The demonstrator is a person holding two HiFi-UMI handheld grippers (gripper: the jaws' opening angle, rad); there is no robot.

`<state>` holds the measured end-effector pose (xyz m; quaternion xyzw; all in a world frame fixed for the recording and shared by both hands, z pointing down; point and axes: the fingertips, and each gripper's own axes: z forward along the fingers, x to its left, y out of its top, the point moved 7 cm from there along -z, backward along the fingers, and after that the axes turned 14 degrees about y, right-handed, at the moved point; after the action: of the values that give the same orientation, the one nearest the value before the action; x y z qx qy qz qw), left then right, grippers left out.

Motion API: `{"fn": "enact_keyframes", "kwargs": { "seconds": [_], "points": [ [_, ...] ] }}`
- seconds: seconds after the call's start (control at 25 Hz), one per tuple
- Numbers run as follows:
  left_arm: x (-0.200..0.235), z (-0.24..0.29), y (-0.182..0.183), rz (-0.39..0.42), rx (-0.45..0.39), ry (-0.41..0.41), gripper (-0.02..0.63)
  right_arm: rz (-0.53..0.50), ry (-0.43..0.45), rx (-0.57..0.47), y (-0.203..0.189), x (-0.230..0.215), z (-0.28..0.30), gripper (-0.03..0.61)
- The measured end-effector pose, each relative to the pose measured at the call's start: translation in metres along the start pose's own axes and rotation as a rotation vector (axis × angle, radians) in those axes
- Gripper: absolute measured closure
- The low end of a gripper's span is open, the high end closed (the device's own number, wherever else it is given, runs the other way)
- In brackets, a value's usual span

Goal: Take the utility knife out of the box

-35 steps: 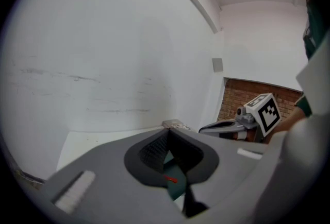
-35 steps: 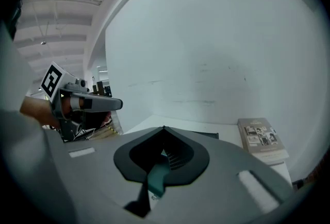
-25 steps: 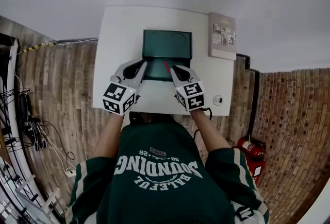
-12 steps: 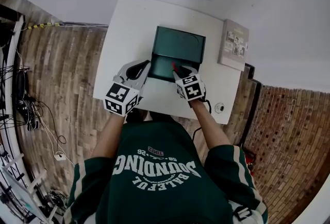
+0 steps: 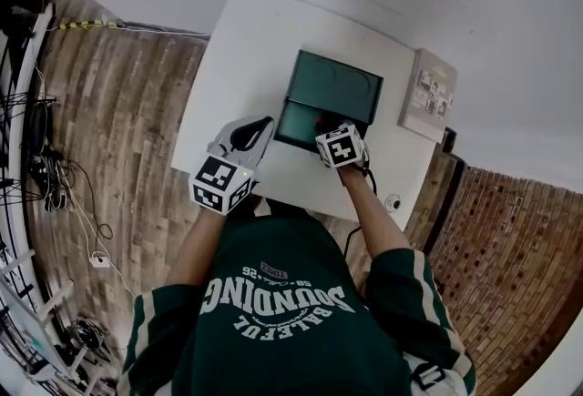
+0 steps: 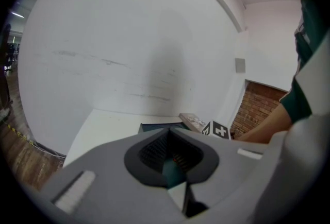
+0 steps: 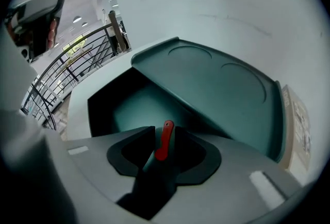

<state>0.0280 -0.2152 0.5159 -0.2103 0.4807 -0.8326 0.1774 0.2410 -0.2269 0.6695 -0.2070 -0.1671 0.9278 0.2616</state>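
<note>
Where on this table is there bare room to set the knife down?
Widest bare patch: the table left of the box, beyond the left gripper. A narrower strip lies along the near edge between the two grippers. The right side is crowded: right gripper holding the utility knife, the booklet, a small round thing.

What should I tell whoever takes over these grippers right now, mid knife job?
Right gripper: jaws closed on the red utility knife, low inside the open box.
Left gripper: jaws together, empty, beside the box's near left corner; whether it touches the box can't be told.
The box sits on the white table, with its lid standing up at the back.
Done: lid open, knife gripped.
Left: lift the knife clear of the box, then probably set it on the table.
</note>
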Motion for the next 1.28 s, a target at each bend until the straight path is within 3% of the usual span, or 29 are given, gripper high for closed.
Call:
{"fn": "enact_keyframes", "kwargs": {
  "seconds": [0.4, 0.68, 1.28],
  "points": [
    [0.024, -0.009, 0.000, -0.019, -0.010, 0.041, 0.561, 0.000, -0.045, 0.061, 0.000, -0.003, 0.011, 0.472],
    [0.029, -0.012, 0.003, -0.014, -0.019, 0.041, 0.561, 0.026, -0.040, 0.072, -0.002, -0.001, 0.012, 0.518],
    [0.030, -0.025, 0.014, 0.031, -0.066, -0.004, 0.561, -0.018, -0.092, -0.142, 0.008, 0.029, -0.034, 0.519]
  ]
}}
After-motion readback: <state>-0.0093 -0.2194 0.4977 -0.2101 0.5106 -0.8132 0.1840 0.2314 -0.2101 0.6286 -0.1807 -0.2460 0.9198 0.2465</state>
